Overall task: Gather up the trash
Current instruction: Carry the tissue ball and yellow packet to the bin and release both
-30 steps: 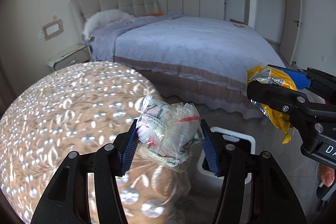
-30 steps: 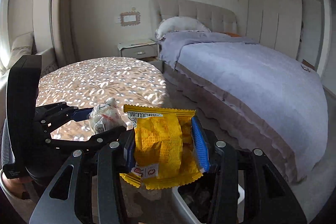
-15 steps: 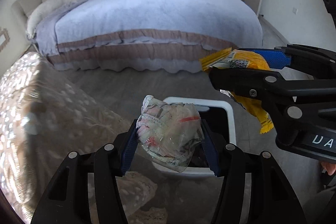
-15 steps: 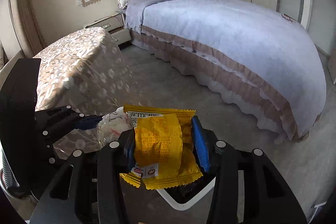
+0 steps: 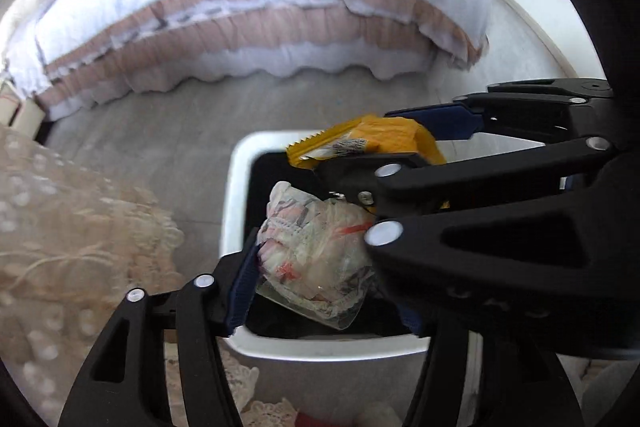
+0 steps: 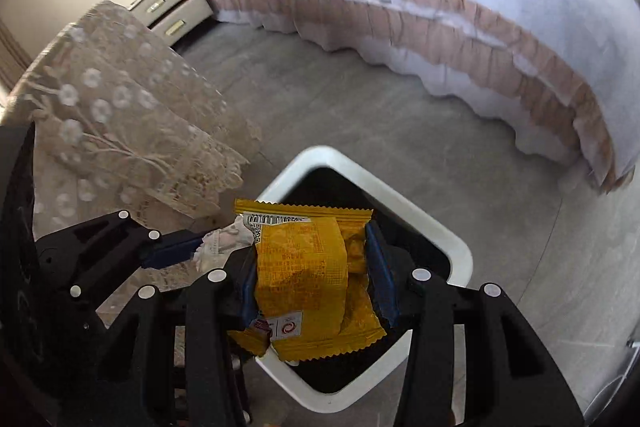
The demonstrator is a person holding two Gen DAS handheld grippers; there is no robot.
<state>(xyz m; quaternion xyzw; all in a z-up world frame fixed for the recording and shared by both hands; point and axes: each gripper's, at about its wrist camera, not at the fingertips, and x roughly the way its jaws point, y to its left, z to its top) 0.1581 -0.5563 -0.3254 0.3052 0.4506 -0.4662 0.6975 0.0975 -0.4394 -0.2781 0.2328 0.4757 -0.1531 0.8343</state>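
Observation:
My left gripper (image 5: 320, 267) is shut on a crumpled clear plastic wrapper (image 5: 312, 259) with red and white print. It holds the wrapper over the dark opening of a white square trash bin (image 5: 236, 211). My right gripper (image 6: 316, 283) is shut on a yellow snack packet (image 6: 304, 275) and holds it over the same bin (image 6: 436, 227). In the left wrist view the right gripper (image 5: 400, 151) crosses just above and to the right of the wrapper, with the yellow packet (image 5: 384, 139) in it. In the right wrist view the left gripper (image 6: 216, 247) sits at lower left with the wrapper (image 6: 228, 239).
A table with a lace floral cloth (image 6: 120, 115) stands left of the bin. A bed with a lilac cover and frilled skirt (image 6: 440, 7) runs across the back, also in the left wrist view (image 5: 260, 7). A nightstand (image 6: 168, 11) is beside it. Grey floor (image 6: 360, 115) surrounds the bin.
Both grippers have tilted down and moved from beside the table to over the trash bin, still holding their items. The right gripper has come closer to the left one.

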